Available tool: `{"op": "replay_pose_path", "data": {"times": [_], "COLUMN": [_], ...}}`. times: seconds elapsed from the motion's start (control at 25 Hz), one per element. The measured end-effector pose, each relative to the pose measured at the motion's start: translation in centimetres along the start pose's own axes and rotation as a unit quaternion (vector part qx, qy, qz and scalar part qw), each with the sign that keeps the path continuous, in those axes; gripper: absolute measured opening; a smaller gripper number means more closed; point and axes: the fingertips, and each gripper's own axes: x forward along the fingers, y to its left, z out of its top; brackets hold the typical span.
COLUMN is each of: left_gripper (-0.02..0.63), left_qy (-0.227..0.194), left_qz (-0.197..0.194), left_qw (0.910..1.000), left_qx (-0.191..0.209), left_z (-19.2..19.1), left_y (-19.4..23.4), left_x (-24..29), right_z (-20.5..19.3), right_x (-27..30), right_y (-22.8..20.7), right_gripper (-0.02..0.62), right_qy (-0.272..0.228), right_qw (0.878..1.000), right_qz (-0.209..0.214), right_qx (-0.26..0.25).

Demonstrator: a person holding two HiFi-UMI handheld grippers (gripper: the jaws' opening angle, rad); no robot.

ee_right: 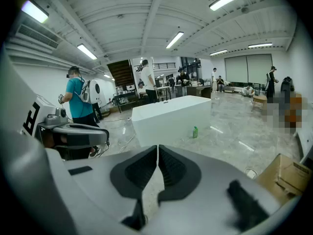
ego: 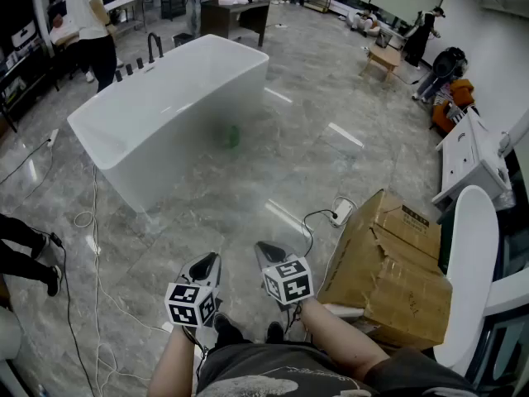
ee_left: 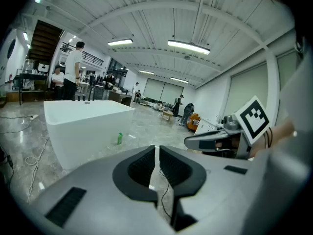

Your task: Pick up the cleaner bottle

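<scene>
The cleaner bottle (ego: pixel 233 136) is small and green and stands on the grey marble floor against the near side of a white bathtub (ego: pixel 140 139). It is far ahead of both grippers, small in the left gripper view (ee_left: pixel 119 139) and in the right gripper view (ee_right: pixel 195 132). My left gripper (ego: pixel 208 263) and right gripper (ego: pixel 268 251) are held side by side low in the head view, close to my body. In each gripper view the jaws meet with nothing between them, so the left gripper (ee_left: pixel 156 149) and the right gripper (ee_right: pixel 158 148) are both shut and empty.
A torn cardboard box (ego: pixel 397 263) sits on the floor at my right, with a power strip (ego: pixel 340 216) and its cable beside it. Loose cables (ego: pixel 83 219) trail at the left. Several people stand by benches at the far left and back; white fixtures (ego: pixel 471 172) line the right.
</scene>
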Motion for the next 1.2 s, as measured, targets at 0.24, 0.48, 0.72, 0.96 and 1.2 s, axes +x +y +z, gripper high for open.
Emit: {"op": "replay_pose_path", "data": {"times": [0.24, 0.48, 0.72, 0.96, 1.2], "left_gripper": [0.038, 0.038, 0.038, 0.038, 0.038], "left_qy": [-0.003, -0.005, -0.017, -0.01, -0.004], "left_qz": [-0.007, -0.011, 0.001, -0.03, -0.031], "left_qw": [1.0, 0.9999, 0.9997, 0.9995, 0.9994], "left_qx": [-0.002, 0.003, -0.015, 0.009, -0.012], "left_z": [-0.1, 0.1, 0.5, 0.2, -0.2], "left_y": [0.4, 1.9, 5.9, 7.3, 8.6], "left_x": [-0.5, -1.0, -2.8, -3.0, -1.1], "right_z": [0.4, 0.8, 0.7, -1.9, -2.4], "right_x": [0.3, 1.1, 1.7, 0.4, 1.9], "right_y": [0.7, 1.9, 3.3, 0.7, -1.2], "right_gripper": [0.031, 0.031, 0.031, 0.032, 0.032], "right_qy": [-0.003, -0.006, -0.032, -0.032, -0.021], "right_qw": [1.0, 1.0, 0.999, 0.993, 0.991], "right_qz": [-0.005, -0.015, -0.019, -0.065, -0.081], "right_qx": [-0.004, -0.003, 0.035, 0.089, 0.102]}}
